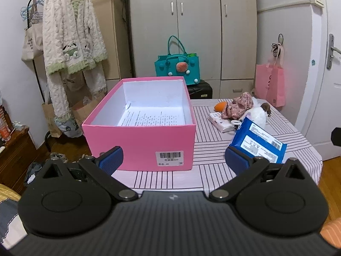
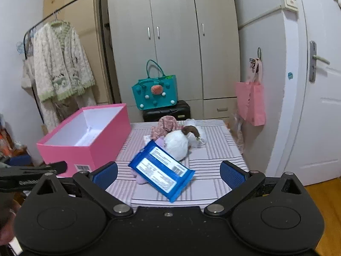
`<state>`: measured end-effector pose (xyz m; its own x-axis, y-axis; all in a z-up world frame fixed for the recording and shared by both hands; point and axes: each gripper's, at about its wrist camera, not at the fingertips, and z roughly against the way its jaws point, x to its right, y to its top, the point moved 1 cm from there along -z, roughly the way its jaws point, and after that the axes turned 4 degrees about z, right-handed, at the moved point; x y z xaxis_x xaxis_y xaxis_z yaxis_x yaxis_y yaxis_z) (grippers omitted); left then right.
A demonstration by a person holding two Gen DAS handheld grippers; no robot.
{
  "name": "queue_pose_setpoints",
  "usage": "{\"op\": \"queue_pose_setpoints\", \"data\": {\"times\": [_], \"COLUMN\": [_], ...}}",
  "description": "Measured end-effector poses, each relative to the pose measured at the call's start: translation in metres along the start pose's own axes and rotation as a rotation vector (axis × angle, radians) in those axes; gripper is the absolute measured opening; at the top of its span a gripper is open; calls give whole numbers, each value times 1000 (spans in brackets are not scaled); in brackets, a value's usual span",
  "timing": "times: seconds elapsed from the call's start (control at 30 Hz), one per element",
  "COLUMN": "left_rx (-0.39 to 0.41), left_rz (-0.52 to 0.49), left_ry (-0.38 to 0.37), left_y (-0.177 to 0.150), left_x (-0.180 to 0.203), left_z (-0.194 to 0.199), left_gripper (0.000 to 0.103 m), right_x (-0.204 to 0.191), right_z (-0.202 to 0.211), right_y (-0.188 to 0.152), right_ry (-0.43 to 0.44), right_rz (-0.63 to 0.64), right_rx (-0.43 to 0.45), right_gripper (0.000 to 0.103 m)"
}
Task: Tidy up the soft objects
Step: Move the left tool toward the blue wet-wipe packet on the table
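A pink box (image 1: 140, 140) (image 2: 85, 143) stands open on the striped table, holding only a printed sheet (image 1: 151, 118). To its right lies a blue wipes pack (image 1: 259, 141) (image 2: 162, 171), propped on a lilac soft item (image 2: 141, 179). Behind the pack sit a white plush (image 1: 259, 115) (image 2: 177, 144), a floral fabric bundle (image 1: 239, 104) (image 2: 165, 125), an orange toy (image 1: 220, 106) and a tissue pack (image 1: 221, 123). My left gripper (image 1: 173, 160) hovers open in front of the box. My right gripper (image 2: 169, 173) is open, with the blue pack lying between and beyond its fingers.
The table's striped cloth (image 1: 213, 170) ends just below both grippers. Behind it stand a black case (image 1: 200, 90) with a teal bag (image 1: 177, 66), a wardrobe, and a pink bag (image 1: 271, 83) hanging by the door. A clothes rack (image 1: 72, 42) stands left.
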<state>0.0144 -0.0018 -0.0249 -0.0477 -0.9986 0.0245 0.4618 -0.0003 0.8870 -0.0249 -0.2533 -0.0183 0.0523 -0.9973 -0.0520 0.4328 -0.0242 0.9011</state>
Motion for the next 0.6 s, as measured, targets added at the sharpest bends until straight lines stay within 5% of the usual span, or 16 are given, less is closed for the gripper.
{"op": "queue_pose_setpoints", "data": {"times": [0.6], "left_rx": [34], "left_rz": [10], "left_ry": [-6], "left_y": [-1], "left_x": [9], "left_z": [4], "left_gripper": [103], "right_x": [-14], "right_z": [3], "right_y": [-5], "right_ry": [-65], "right_rz": [98], "right_rx": [41], "right_gripper": [103]}}
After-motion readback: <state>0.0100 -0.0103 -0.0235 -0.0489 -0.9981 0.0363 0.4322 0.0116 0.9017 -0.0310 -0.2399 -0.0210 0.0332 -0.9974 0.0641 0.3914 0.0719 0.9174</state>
